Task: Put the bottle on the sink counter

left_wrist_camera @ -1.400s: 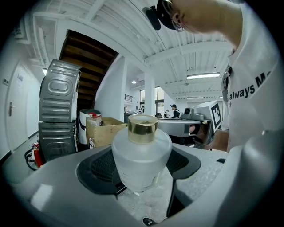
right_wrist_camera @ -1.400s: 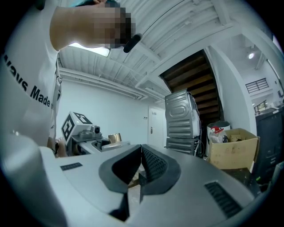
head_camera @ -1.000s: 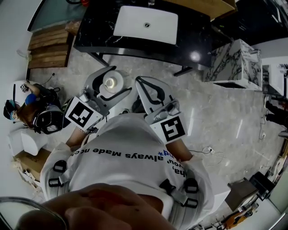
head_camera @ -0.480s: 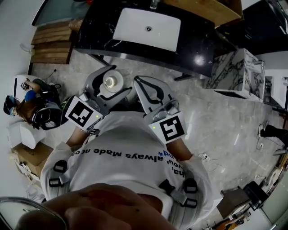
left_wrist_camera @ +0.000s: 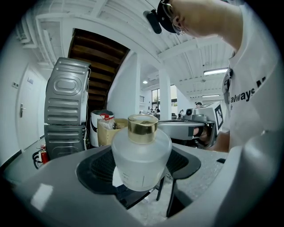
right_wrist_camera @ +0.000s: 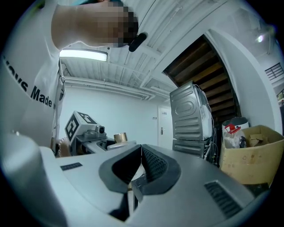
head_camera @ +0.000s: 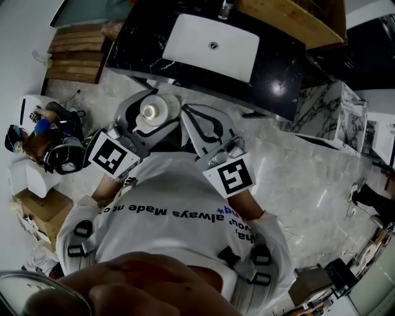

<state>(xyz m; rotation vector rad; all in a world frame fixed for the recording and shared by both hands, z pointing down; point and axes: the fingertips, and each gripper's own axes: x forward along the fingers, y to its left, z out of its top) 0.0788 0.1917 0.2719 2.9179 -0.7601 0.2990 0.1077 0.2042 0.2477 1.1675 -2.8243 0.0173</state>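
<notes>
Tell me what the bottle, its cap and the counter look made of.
Bottle: likely frosted glass, milky and translucent. Cap: shiny gold, probably metal or metallised plastic. Counter: polished black stone, apparently marble, with white veins and a glare spot.

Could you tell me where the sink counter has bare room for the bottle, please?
Bare black counter lies right of the white basin, up to the wooden board, and a smaller patch left of it. The strip before the basin is narrow; the tap crowds the back.
</notes>
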